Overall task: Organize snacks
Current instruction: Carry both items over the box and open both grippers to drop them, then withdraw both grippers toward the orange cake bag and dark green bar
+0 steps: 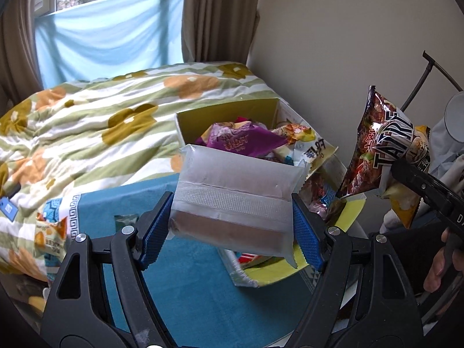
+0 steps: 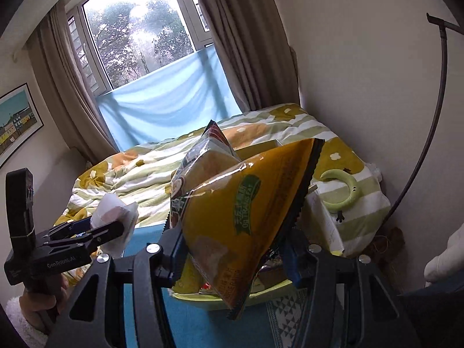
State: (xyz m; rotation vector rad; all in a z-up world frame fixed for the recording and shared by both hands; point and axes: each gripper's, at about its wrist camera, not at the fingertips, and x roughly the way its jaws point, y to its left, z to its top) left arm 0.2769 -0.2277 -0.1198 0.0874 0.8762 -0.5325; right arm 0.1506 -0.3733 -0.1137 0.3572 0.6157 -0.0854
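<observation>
In the left wrist view my left gripper [image 1: 232, 229] is shut on a white translucent snack packet [image 1: 232, 179], its blue pads pressing both ends. Behind the packet sits an open cardboard box [image 1: 226, 110] filled with several snack bags. At the right, my right gripper [image 1: 398, 169] holds up a dark red bag [image 1: 374, 148] and a yellow bag [image 1: 406, 208] together. In the right wrist view the right gripper [image 2: 233, 258] is shut on the yellow bag [image 2: 246, 203], with the second bag [image 2: 203, 159] behind it. The left gripper [image 2: 116, 227] with its white packet [image 2: 111, 211] is at the left.
The box stands on a blue cloth [image 1: 185, 284] beside a bed with a floral quilt [image 1: 87, 133]. Loose snack packets [image 1: 50, 240] lie at the left. A curved black rod [image 2: 429, 133] rises on the right by the wall. A green crescent object [image 2: 345, 191] rests on the quilt.
</observation>
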